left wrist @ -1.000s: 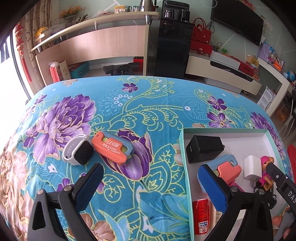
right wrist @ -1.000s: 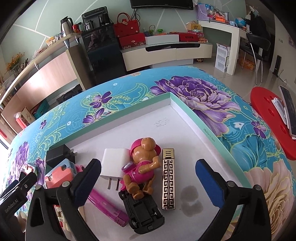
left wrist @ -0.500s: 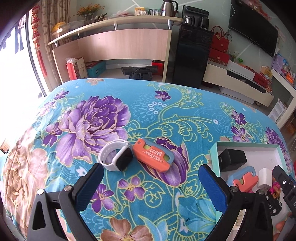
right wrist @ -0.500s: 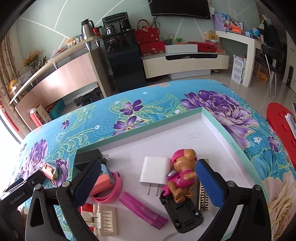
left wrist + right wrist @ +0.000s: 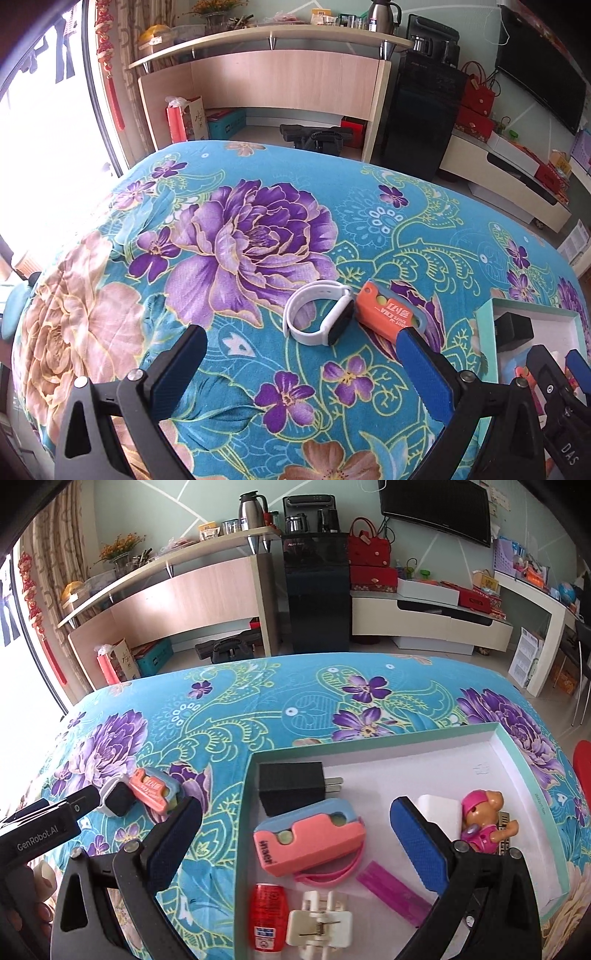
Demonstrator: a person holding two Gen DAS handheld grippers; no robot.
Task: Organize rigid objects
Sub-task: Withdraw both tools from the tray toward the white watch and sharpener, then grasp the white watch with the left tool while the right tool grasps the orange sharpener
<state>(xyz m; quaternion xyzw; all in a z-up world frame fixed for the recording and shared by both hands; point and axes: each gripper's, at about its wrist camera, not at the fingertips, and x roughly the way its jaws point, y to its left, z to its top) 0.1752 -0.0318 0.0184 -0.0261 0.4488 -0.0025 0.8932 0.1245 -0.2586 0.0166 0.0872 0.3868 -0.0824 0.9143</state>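
Note:
A white smartwatch [image 5: 317,314] with a dark face lies on the flowered cloth, touching an orange utility knife [image 5: 388,314] on its right. My left gripper [image 5: 301,354] hangs open just short of the watch, holding nothing. The same watch [image 5: 116,797] and knife [image 5: 151,788] show at the left of the right wrist view. My right gripper [image 5: 295,823] is open and empty above the box [image 5: 251,812], over a pink and blue cutter [image 5: 310,842]. A black charger [image 5: 291,788] lies behind the cutter.
The teal-rimmed box also holds a white charger [image 5: 439,808], a pink dog toy [image 5: 484,819], a red bottle [image 5: 267,915], a white clip [image 5: 319,923] and a magenta strip [image 5: 395,886]. A shelf unit and TV stand are beyond the table's far edge.
My left gripper has swung left from the box edge towards the watch and orange knife. My right gripper has drawn back and left, from over the dog toy to over the pink cutter.

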